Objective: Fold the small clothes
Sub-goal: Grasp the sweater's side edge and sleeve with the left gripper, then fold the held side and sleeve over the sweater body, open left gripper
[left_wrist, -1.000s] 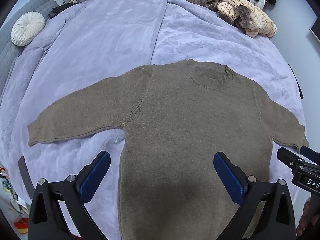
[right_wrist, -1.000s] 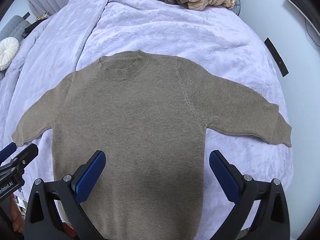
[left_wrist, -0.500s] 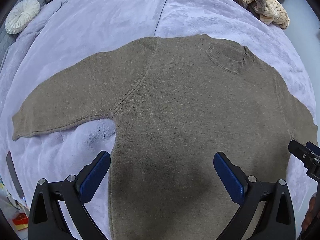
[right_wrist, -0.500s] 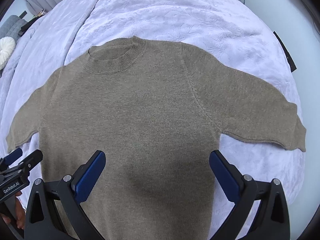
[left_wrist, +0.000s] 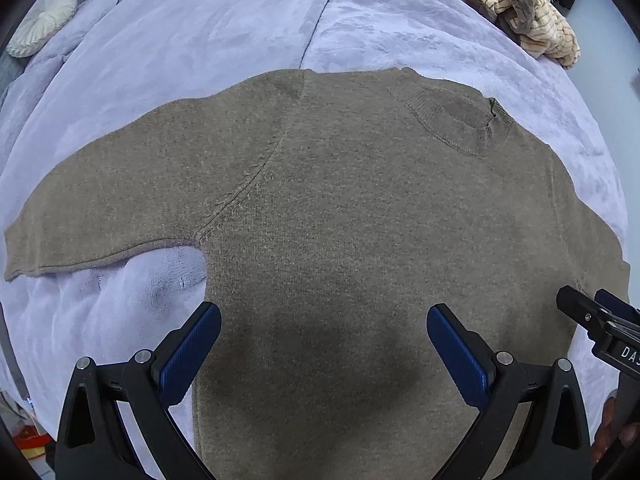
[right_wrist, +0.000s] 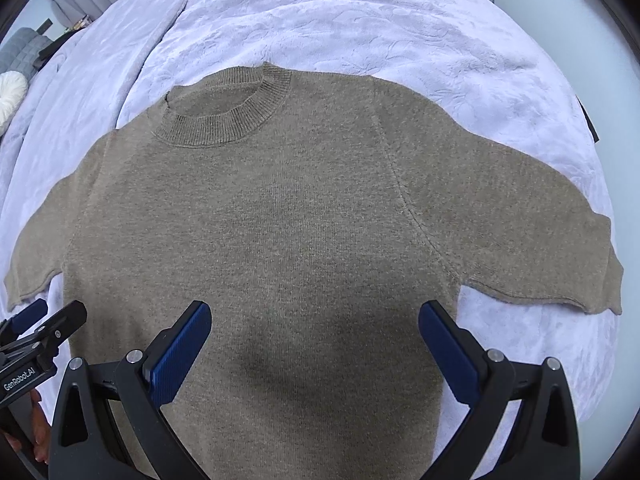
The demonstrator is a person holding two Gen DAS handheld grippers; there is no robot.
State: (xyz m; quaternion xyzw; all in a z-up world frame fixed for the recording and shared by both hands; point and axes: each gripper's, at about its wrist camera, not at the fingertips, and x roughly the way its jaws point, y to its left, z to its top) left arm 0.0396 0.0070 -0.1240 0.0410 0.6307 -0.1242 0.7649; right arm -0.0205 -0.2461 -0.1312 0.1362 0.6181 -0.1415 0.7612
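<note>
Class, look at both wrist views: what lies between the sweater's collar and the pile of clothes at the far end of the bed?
Only bare lavender blanket separates the sweater collar from the clothes pile; both wrist views show nothing else there.

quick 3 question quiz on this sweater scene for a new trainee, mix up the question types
1. True or false: the sweater lies spread flat, front up, on the blanket, with both sleeves out to the sides.
2. Multiple choice: the left gripper and the right gripper are A) both open, holding nothing; B) both shut on the sweater; C) one open, one shut.
3. Fill in: the heap of clothes lies at the blanket's ____ edge, beyond the collar.

Key: 1 true; 2 A; 3 far
</note>
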